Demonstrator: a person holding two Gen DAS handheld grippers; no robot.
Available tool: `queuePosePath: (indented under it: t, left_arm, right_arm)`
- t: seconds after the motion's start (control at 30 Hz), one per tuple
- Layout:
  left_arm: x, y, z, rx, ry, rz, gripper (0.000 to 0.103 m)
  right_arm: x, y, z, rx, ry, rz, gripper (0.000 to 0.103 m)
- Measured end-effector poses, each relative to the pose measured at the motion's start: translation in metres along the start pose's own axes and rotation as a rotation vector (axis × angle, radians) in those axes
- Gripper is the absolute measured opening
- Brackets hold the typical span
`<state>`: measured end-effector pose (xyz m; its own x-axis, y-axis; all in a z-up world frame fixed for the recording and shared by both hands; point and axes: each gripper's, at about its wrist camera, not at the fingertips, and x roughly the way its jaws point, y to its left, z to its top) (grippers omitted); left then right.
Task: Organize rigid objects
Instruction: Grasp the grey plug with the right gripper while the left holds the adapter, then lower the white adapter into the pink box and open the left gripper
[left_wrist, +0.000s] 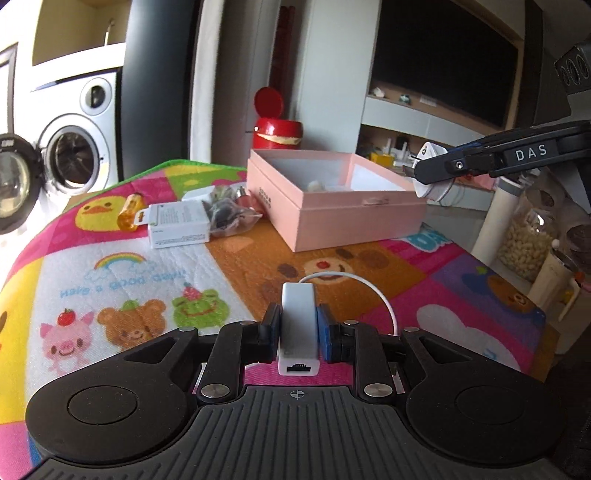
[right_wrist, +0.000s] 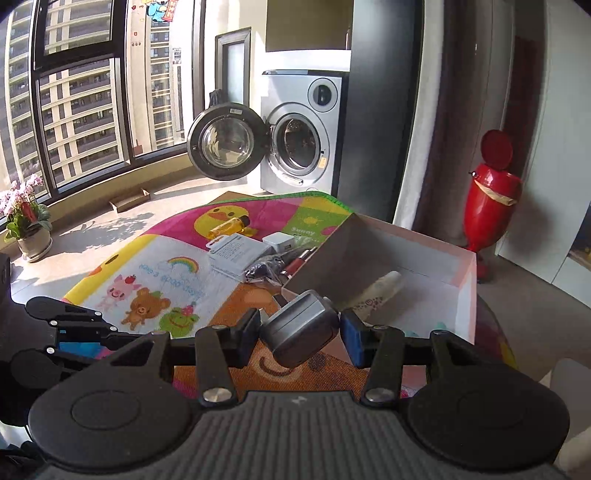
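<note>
My left gripper (left_wrist: 298, 326) is shut on a white network adapter (left_wrist: 298, 314) with a looped white cable (left_wrist: 373, 291), held just above the cartoon play mat (left_wrist: 147, 266). My right gripper (right_wrist: 300, 330) is shut on a white power plug (right_wrist: 301, 328); in the left wrist view the plug (left_wrist: 430, 173) hangs at the right corner of the open pink box (left_wrist: 332, 206). The box (right_wrist: 406, 273) holds a pale bottle (right_wrist: 380, 288). On the mat lie an amber bottle (left_wrist: 129, 212), a white packet (left_wrist: 177, 225), a white cube charger (right_wrist: 279, 240) and a bag of dark parts (left_wrist: 229, 214).
A red bin (left_wrist: 277, 129) with its lid up stands behind the box. A washing machine (right_wrist: 299, 140) with its door open is beyond the mat. Jars (left_wrist: 528, 236) stand at the right of the mat. A flower pot (right_wrist: 31, 229) sits by the window.
</note>
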<state>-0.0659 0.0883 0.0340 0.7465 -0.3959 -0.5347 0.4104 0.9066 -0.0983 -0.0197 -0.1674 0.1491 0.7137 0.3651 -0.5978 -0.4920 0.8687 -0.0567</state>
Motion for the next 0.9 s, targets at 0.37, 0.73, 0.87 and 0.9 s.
queuePosePath:
  t: [0.37,0.73,0.87,0.9]
  left_arm:
    - [-0.014,-0.053,0.134,0.136,-0.248,0.033,0.024]
    - [0.129,-0.021,0.192,-0.112,-0.104,0.069,0.026]
    - [0.167,-0.009,0.17,-0.193,-0.036,0.074,0.026]
    - [0.171,-0.007,0.166,-0.205,-0.021,0.071,0.026]
  right_arm:
    - [-0.081,-0.049,-0.067,0.124,-0.192,-0.134,0.04]
    - [-0.056,-0.048,-0.117,0.076,-0.104,-0.049,0.08]
    - [-0.037,-0.051,-0.143,0.094,-0.016,-0.073,0.08]
    - [-0.032,-0.055,-0.148,0.126,0.011,-0.077,0.08]
